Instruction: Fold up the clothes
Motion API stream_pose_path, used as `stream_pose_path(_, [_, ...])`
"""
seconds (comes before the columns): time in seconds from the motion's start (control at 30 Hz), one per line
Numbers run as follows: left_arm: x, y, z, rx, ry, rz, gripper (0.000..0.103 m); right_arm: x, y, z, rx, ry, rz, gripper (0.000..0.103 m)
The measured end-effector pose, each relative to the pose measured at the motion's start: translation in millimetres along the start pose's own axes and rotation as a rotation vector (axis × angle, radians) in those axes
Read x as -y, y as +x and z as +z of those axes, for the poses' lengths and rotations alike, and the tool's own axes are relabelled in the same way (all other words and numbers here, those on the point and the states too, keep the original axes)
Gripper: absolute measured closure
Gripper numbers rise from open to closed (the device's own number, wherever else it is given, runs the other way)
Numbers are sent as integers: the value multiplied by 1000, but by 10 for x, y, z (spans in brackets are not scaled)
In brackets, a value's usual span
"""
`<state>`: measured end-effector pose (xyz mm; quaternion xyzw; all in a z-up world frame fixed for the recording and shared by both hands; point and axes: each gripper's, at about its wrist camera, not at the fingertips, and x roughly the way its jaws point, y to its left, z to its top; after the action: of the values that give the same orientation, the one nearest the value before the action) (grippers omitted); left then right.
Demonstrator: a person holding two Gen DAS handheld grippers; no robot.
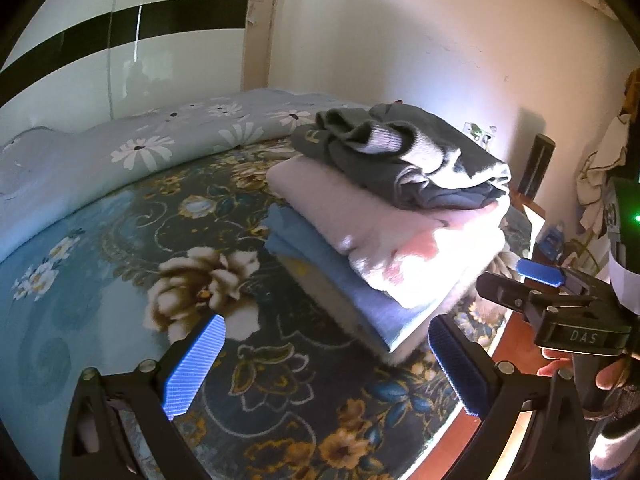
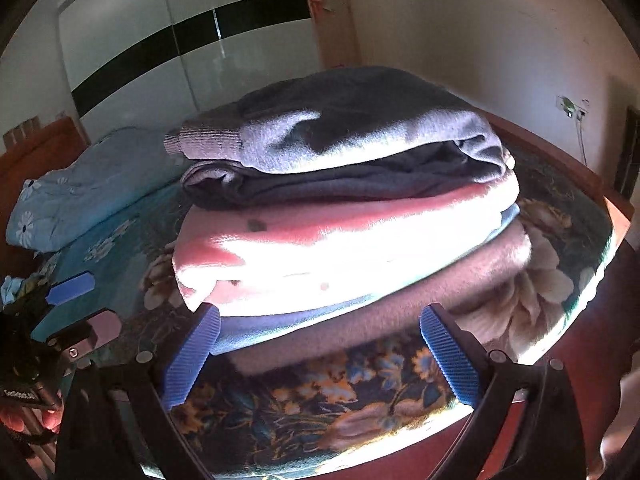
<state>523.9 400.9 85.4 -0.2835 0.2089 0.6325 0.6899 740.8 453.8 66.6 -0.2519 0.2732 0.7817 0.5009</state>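
A stack of folded clothes sits near the bed's corner. A dark grey sweatshirt (image 1: pixel 404 160) lies on top, over a pink garment (image 1: pixel 384 236), a blue one (image 1: pixel 344 292) and a mauve bottom layer (image 2: pixel 400 320). My left gripper (image 1: pixel 326 344) is open and empty, just left of the stack above the bedspread. My right gripper (image 2: pixel 320 336) is open and empty, facing the stack's front edge; in the right wrist view the grey sweatshirt (image 2: pixel 340 136) and the pink garment (image 2: pixel 320 248) fill the middle. The right gripper also shows at the right of the left wrist view (image 1: pixel 516 280).
A floral bedspread (image 1: pixel 120 280) covers the bed. A rolled light-blue daisy quilt (image 1: pixel 140 148) lies along the far side. The bed's wooden edge (image 1: pixel 516 336) runs close on the right. A wardrobe (image 1: pixel 120 48) and a wall stand behind.
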Motion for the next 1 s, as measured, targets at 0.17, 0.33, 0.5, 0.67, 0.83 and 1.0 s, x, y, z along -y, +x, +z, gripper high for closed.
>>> stream_pose_path(0.17, [-23, -74, -83, 9, 4, 45, 0, -60, -16, -31, -17, 10, -15, 2])
stream_pose_path(0.33, [-56, -130, -160, 1, -12, 39, 0, -137, -46, -65, -39, 10, -37, 2])
stream_pose_path(0.5, [-66, -215, -223, -2, -16, 34, 0, -214, -77, -99, -61, 9, -59, 2])
stream_pose_path(0.67, [-82, -324, -281, 6, -31, 20, 0, -357, -206, -211, -68, 11, -74, 2])
stream_pose_path(0.83, [-77, -426, -316, 17, -34, 22, 0, -458, -305, -262, -72, 4, -94, 2])
stream_pose_path(1.0, [-61, -526, -345, 39, -38, 15, 0, -517, -377, -257, -75, -6, -106, 2])
